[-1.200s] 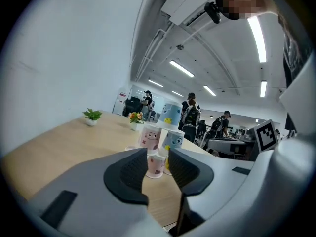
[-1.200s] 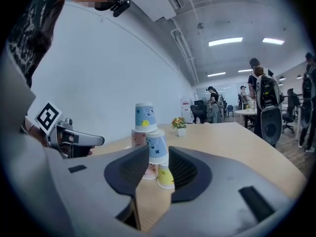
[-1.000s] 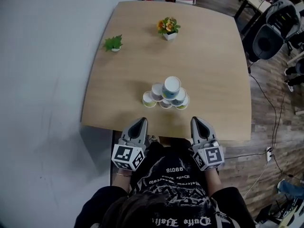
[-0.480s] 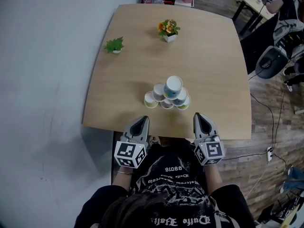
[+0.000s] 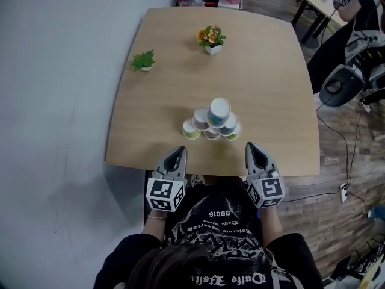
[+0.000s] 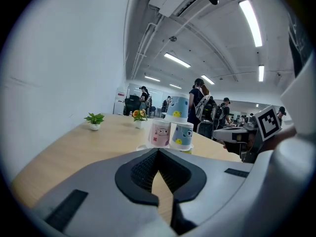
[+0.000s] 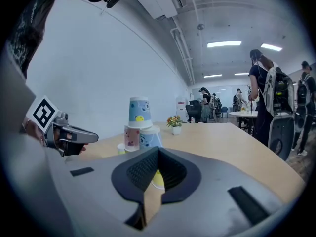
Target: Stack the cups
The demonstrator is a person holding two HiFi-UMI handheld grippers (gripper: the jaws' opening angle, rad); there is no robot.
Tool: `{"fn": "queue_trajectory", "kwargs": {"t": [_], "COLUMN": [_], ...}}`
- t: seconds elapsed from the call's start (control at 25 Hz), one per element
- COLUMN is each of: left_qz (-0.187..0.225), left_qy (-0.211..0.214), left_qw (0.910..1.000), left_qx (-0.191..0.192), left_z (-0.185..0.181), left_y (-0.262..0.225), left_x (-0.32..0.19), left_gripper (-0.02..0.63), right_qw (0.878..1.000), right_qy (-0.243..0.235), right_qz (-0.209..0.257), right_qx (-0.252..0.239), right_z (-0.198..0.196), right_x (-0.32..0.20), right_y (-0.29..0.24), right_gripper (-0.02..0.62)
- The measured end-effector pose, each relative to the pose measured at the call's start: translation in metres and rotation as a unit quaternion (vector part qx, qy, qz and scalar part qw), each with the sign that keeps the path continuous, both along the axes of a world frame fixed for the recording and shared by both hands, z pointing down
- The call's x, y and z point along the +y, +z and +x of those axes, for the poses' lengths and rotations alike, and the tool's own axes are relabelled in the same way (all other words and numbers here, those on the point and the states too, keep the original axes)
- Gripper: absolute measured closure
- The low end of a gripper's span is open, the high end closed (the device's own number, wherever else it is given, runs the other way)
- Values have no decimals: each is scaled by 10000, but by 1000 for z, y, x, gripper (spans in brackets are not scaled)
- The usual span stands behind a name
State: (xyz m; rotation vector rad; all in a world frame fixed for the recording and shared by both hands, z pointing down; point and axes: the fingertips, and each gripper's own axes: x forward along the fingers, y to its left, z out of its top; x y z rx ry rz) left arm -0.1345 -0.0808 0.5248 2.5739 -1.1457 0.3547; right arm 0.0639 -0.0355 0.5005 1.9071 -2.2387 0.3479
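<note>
Cup pyramid near table front edge; left gripper, right gripper both closed, empty, at edge.

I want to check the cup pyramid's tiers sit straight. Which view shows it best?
The left gripper view: the cup pyramid stands side-on and near, though its base is largely hidden. The right gripper view shows it side-on too, smaller, base also partly hidden. The head view sees it whole but small, from above.

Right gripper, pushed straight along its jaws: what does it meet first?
Probably the yellow-green paper cup at the right end of the cup pyramid, just beyond the shut right gripper; depth is unclear.
</note>
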Motion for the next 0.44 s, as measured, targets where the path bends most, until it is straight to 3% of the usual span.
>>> {"fn": "queue_trajectory", "kwargs": {"t": [0.44], "left_qz": [97], "left_qy": [23], "left_qw": [9999], "left_qx": [-13], "left_z": [-6], "left_y": [-6], "left_x": [-16], "left_gripper": [603], "right_qw": [9997], "right_qy": [226], "right_qz": [21], "right_qx": [53], "right_z": [6], "right_x": [1], "right_y": [-3], "right_gripper": [592]}}
